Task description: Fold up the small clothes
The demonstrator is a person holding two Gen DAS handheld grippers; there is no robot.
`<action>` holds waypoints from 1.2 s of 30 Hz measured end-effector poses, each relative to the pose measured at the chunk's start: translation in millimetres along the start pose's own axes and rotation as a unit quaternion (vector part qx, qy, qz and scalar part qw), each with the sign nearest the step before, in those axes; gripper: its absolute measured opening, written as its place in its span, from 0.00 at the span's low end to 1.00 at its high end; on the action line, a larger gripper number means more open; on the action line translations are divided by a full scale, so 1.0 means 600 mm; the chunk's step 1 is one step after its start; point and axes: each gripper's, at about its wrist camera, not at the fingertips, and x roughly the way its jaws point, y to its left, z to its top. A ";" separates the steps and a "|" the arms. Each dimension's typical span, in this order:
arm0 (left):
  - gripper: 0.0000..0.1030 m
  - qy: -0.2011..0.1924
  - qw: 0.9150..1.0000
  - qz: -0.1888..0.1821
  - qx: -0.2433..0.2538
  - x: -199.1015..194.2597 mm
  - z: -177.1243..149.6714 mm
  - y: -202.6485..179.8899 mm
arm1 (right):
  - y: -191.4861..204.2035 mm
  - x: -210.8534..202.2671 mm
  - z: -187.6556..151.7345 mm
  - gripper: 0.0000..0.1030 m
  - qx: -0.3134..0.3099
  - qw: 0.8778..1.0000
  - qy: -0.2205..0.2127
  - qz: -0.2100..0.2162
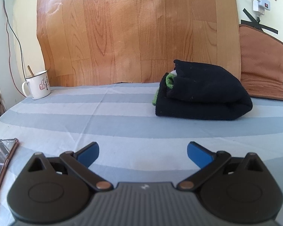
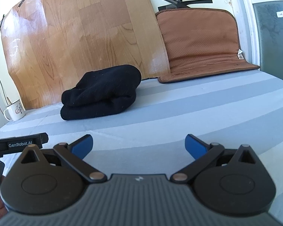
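**Op:** As both grippers sit back from the work, I log the scene from largest to smallest. Striped sheet covers the whole surface, with a wood-grain panel propped behind it. Brown mat leans at the back right.

**Obs:** And the clothes?

**Op:** Black garment lies folded into a thick bundle near the back edge, just in front of the panel. A bit of green cloth shows at its open left end. White mug stands well apart at the back left; a phone lies by my left gripper.

**Obs:** Fingers?

**Op:** Left gripper's are spread wide, nothing between them. Right gripper is the same, spread and empty, hovering over bare sheet.

**Obs:** Step in hand?

**Op:** My reading: this piece looks done, so I am between items or at the end. No unfolded garment shows in either view. Next move calls for finding another piece, or tidying that green edge if it counts as loose.
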 end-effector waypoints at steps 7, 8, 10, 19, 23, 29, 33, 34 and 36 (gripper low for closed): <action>1.00 -0.003 1.000 -0.004 0.003 -0.002 -0.001 0.000 | 0.000 0.000 -0.001 1.00 0.000 1.000 0.000 0.000; 1.00 -0.003 1.000 -0.004 0.004 -0.002 -0.001 0.001 | 0.000 0.000 -0.001 1.00 0.000 1.000 0.000 0.000; 1.00 -0.005 1.000 -0.004 0.004 -0.003 -0.001 0.001 | 0.000 0.000 -0.001 1.00 0.000 1.000 0.000 0.000; 1.00 -0.001 1.000 0.002 0.009 -0.003 0.001 0.003 | 0.000 -0.004 -0.002 1.00 0.001 1.000 -0.006 0.001; 1.00 0.000 1.000 0.002 0.013 -0.003 0.001 0.003 | -0.001 -0.004 -0.002 1.00 0.001 1.000 -0.006 0.002; 1.00 -0.002 1.000 0.008 0.008 -0.004 0.002 0.008 | 0.001 -0.004 -0.002 1.00 0.000 1.000 -0.004 0.003; 1.00 -0.006 1.000 0.006 0.001 -0.005 0.003 0.012 | 0.001 -0.003 -0.001 1.00 -0.001 1.000 -0.002 0.004; 1.00 -0.007 1.000 0.007 0.000 -0.006 0.003 0.013 | 0.000 -0.002 0.000 1.00 -0.002 1.000 -0.001 0.005; 1.00 -0.008 1.000 0.007 -0.004 -0.006 0.004 0.015 | 0.000 -0.002 0.000 1.00 -0.002 1.000 0.000 0.005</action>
